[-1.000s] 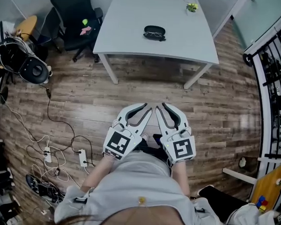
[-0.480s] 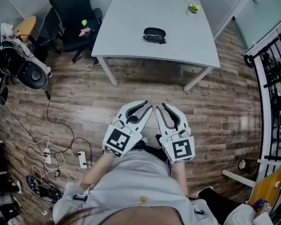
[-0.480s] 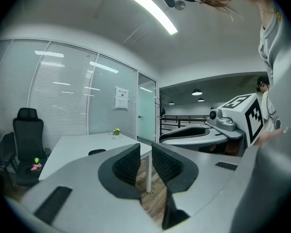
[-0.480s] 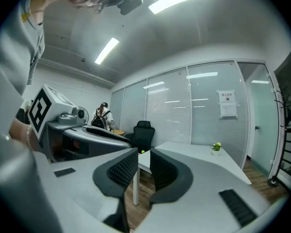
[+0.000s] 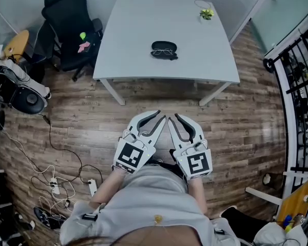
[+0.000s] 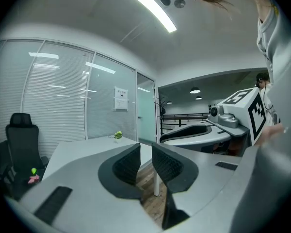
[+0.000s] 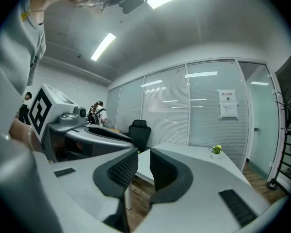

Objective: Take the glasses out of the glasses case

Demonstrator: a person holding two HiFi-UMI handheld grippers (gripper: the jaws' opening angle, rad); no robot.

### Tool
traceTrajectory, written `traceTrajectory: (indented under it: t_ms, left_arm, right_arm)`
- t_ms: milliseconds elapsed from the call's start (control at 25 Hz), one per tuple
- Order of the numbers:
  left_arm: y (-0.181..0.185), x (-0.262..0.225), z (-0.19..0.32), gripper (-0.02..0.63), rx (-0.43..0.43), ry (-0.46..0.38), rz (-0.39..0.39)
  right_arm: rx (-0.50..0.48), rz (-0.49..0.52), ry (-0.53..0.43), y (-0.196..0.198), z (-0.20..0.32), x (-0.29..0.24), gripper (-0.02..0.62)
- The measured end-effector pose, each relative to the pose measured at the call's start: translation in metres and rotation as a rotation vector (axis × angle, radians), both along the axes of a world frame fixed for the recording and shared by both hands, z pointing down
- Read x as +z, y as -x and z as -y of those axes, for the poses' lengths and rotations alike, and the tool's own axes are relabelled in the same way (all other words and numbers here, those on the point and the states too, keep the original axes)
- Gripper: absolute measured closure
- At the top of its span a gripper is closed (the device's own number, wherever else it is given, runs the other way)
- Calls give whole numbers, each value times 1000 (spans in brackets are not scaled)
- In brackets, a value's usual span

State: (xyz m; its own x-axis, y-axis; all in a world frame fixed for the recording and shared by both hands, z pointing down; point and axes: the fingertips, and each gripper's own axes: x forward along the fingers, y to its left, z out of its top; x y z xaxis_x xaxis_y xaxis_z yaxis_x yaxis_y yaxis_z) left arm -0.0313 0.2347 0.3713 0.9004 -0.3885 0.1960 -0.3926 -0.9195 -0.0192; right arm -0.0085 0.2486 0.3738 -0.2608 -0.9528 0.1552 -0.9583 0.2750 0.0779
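Note:
A black glasses case (image 5: pixel 164 46) lies open near the middle of the white table (image 5: pixel 138 24), with the glasses (image 5: pixel 164 53) at its near edge. Both grippers hang side by side over the wooden floor, well short of the table and pointing at it. My left gripper (image 5: pixel 153 119) (image 6: pixel 145 154) has its jaws a narrow gap apart with nothing between them. My right gripper (image 5: pixel 177 119) (image 7: pixel 144 163) stands the same way, empty. The case is hidden in both gripper views.
A small potted plant (image 5: pixel 206 14) (image 6: pixel 118 135) (image 7: pixel 216 150) sits at the table's far right corner. A black office chair (image 5: pixel 66 29) (image 7: pixel 139 130) stands left of the table. Cables and a power strip (image 5: pixel 54 170) lie on the floor at the left; a black railing (image 5: pixel 297 76) runs along the right.
The table with the case has slid lower and nearer in the head view as the person moves towards it. Both grippers keep their pose and gap.

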Motion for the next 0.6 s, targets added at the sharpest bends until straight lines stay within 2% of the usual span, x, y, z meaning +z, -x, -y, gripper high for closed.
traceTrajectory:
  t_ms: [200,600]
  left_arm:
    - [-11,1,41,531,27,1,-1]
    - [-7,5,111,531,41,18,-6]
  right_arm:
    - [12,4,9,-8,43,2,514]
    - [31,2,23,-9,114,7,514]
